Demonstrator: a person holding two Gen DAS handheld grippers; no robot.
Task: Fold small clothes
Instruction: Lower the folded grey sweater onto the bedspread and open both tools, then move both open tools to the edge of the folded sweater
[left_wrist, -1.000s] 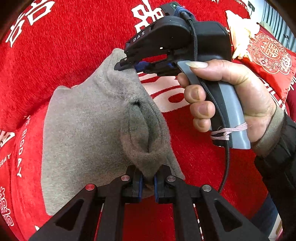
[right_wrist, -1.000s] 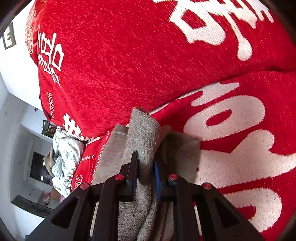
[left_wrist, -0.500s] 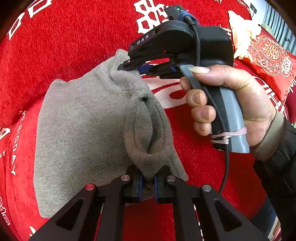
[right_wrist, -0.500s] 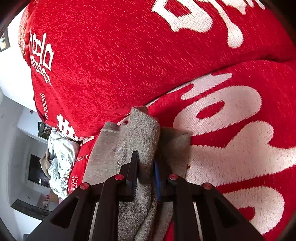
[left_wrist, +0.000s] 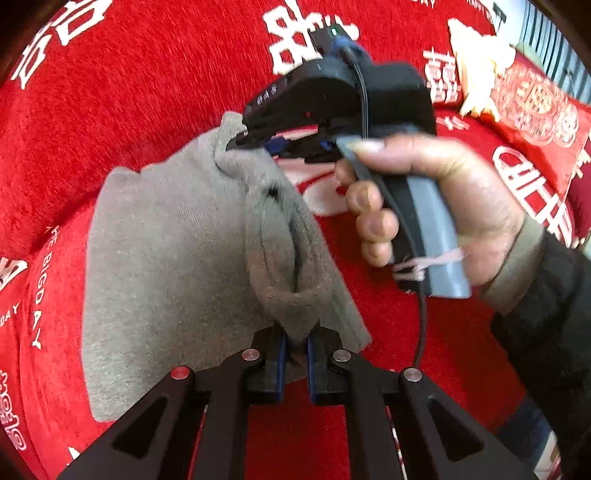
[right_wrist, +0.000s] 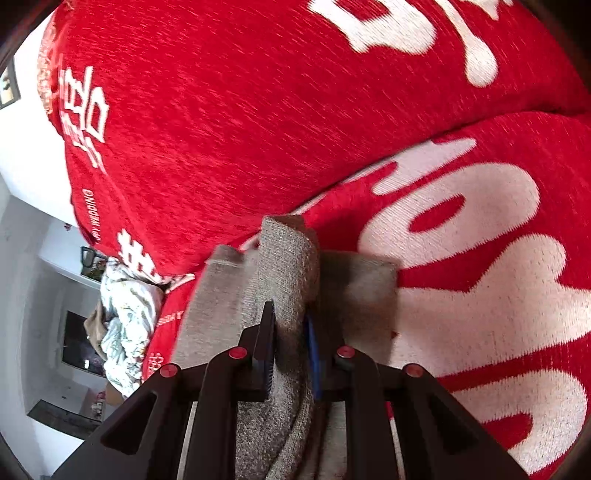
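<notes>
Red blanket (left_wrist: 147, 92) underneath; grey garment (left_wrist: 166, 240) stretched between left hand-held gripper (left_wrist: 294, 345) and right hand-held gripper (right_wrist: 290, 347), both clamped on it.

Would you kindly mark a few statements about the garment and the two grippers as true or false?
1. Both grippers are shut on the grey garment. True: the left gripper pinches a bunched fold, the right gripper another.
2. The garment lies on a blue sheet. False: it rests on a red cover with white lettering.
3. A hand shows holding the right gripper's handle. True.
4. The garment lies flat, already folded. False: it is bunched and raised between the jaws.
5. The left gripper is empty. False: it grips the garment.
</notes>
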